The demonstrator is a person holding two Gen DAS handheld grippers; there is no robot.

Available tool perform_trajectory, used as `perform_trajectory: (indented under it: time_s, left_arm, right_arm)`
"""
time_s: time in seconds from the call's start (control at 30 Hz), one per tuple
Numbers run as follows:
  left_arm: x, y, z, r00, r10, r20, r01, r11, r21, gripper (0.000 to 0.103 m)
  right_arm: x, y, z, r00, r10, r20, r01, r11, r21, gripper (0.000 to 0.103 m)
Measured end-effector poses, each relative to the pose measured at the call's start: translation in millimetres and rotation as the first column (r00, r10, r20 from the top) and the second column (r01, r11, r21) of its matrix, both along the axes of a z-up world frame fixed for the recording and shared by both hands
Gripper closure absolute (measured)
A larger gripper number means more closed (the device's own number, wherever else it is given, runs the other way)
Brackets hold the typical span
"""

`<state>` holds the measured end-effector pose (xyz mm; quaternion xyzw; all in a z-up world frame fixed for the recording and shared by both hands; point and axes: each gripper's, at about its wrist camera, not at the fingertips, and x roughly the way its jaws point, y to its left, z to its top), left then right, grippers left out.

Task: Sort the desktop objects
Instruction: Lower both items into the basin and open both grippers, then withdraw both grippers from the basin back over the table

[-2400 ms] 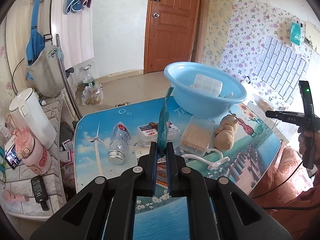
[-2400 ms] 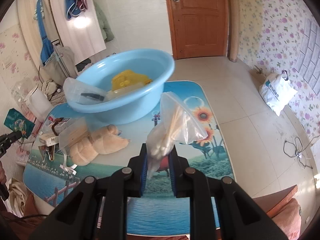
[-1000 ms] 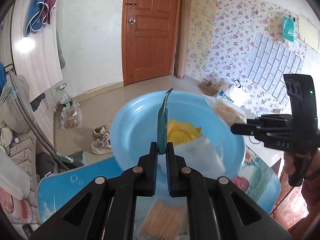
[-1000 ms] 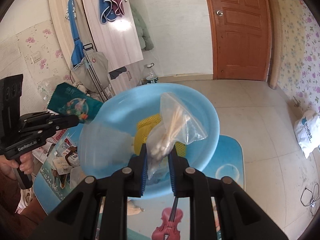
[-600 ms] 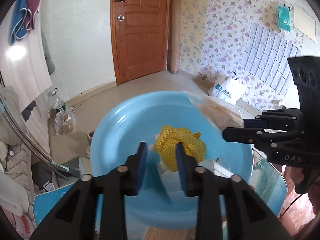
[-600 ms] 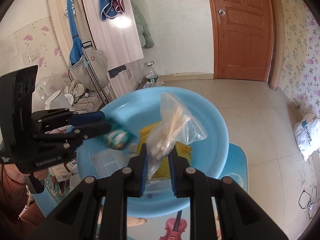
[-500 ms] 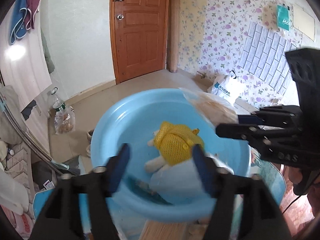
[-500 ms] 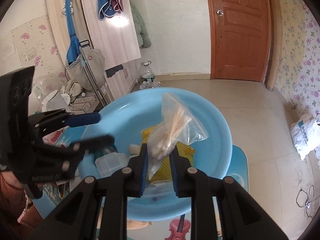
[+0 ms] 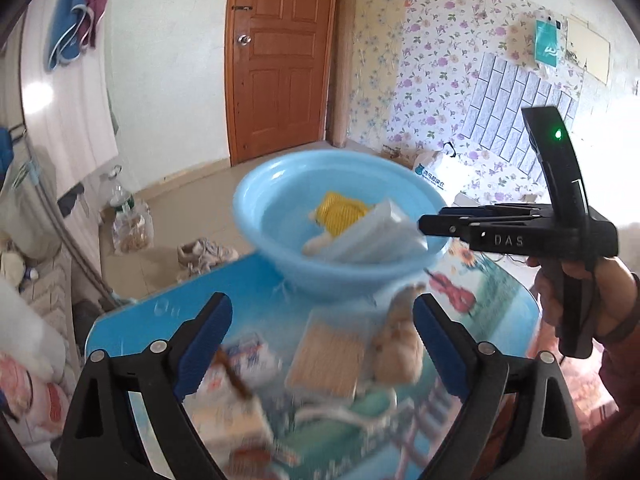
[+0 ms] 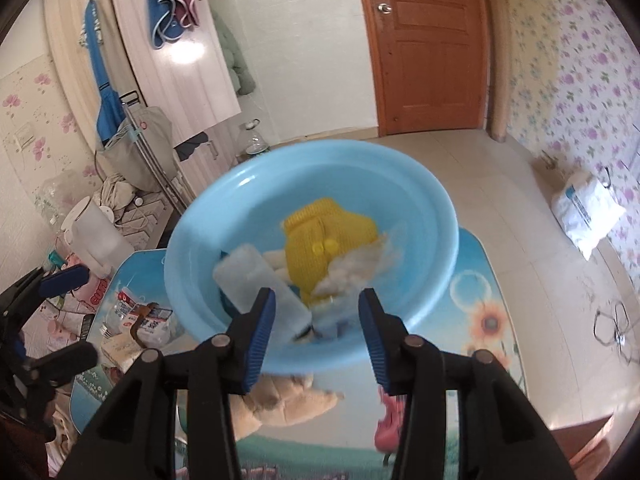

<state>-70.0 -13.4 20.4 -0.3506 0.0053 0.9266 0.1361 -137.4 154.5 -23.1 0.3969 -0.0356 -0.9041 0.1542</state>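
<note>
A light blue basin (image 10: 432, 216) stands at the far end of the picture-printed table (image 10: 476, 292); it also shows in the left wrist view (image 9: 272, 208). In it lie a yellow knitted item (image 10: 328, 232), a clear plastic box (image 10: 256, 276) and the blurred bag of cotton swabs (image 10: 360, 264). My right gripper (image 10: 316, 316) is open and empty just above the basin's near rim. My left gripper (image 9: 320, 340) is open and empty above the table, back from the basin. The right gripper shows in the left wrist view (image 9: 432, 224) over the basin.
On the table near the basin lie a toothpick box (image 9: 328, 356), a beige plush toy (image 9: 400, 352), a white packet (image 9: 244, 360) and a carton (image 9: 228, 420). A kettle (image 10: 92, 236) and clutter stand to the left. A white bag (image 10: 588, 212) lies on the floor.
Both grippers opened. The teal packet left my left gripper and the swab bag left my right gripper, both into the basin. My left gripper has pulled back from the basin.
</note>
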Motion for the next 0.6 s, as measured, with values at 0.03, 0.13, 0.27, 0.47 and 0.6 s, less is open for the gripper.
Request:
perform_trajectory:
  time_s: [0.03, 0.13, 0.27, 0.47, 0.6]
  left_arm:
    - [4, -4, 0, 1.0, 0.001, -0.007, -0.001, 1.0, -0.006, 0.01]
    - [21, -15, -1, 0.999, 0.022, -0.025, -0.023, 0.999, -0.026, 0.005]
    - [34, -31, -4, 0.999, 0.033, -0.015, -0.033, 0.999, 0.005, 0.004]
    - [44, -42, -11, 0.999, 0.05, 0.012, -0.05, 0.998, 0.031, 0.001]
    - [49, -40, -14, 0.998, 0.055, 0.014, -0.055, 0.998, 0.024, 0.0]
  right_arm:
    - [5, 0, 1, 1.0, -0.011, -0.003, 0.011, 1.0, 0.002, 0.059]
    - [16, -3, 2, 1.0, -0.028, 0.011, 0.028, 1.0, 0.013, 0.058]
    - [32, -18, 2, 1.0, 0.001, 0.011, -0.001, 0.998, 0.056, 0.058]
    - [48, -35, -3, 0.997, 0.065, 0.042, -0.066, 0.998, 0.011, 0.056]
    - [52, -40, -9, 0.996, 0.069, 0.062, -0.071, 0.997, 0.025, 0.024]
